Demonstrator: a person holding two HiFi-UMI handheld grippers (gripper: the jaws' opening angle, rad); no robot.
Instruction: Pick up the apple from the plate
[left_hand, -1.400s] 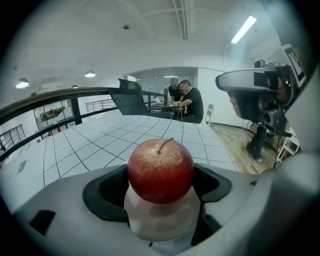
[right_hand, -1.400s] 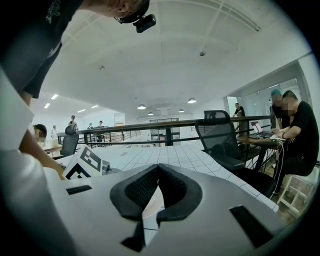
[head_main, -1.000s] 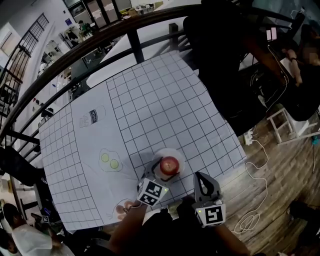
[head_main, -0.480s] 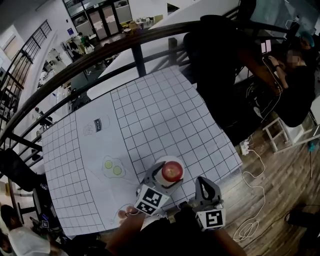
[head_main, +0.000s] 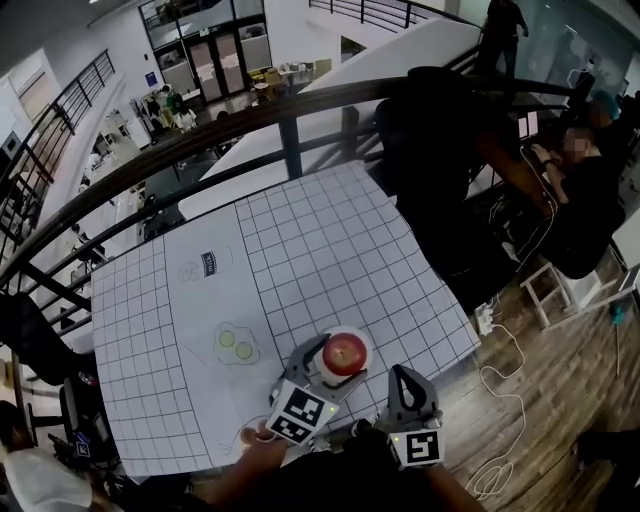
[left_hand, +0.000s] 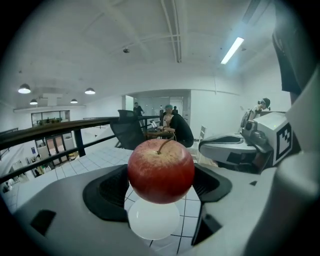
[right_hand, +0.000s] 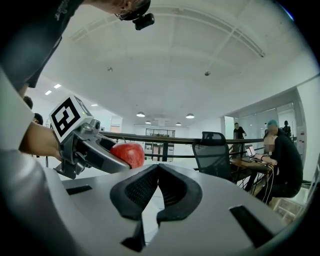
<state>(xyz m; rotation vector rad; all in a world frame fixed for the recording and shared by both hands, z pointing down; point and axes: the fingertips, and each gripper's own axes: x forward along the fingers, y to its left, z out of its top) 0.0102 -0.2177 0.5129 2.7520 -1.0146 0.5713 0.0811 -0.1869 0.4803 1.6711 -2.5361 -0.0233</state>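
Note:
A red apple (head_main: 344, 352) (left_hand: 161, 171) sits between the dark pads of my left gripper (head_main: 330, 362) (left_hand: 161, 187), which is shut on it. The fruit hangs clear above the small white plate (head_main: 364, 340) (left_hand: 153, 222), which rests on the gridded table cover (head_main: 310, 240). The right gripper view also catches the apple (right_hand: 129, 153), held in the left gripper (right_hand: 87, 145) off to its left. My right gripper (head_main: 405, 384) (right_hand: 158, 171) stays at the table's near edge, to the right of the plate, shut with nothing in it.
Printed outlines of two green rounds (head_main: 236, 346) and a can (head_main: 209, 262) mark the cover left of the plate. A dark railing (head_main: 290, 125) runs behind the table. A seated person (head_main: 575, 190) and a chair are to the right, and a white cable (head_main: 505, 370) lies on the wooden floor.
The apple has risen off the plate in my left gripper and looks larger in the head view. The right gripper has stayed near the table's edge.

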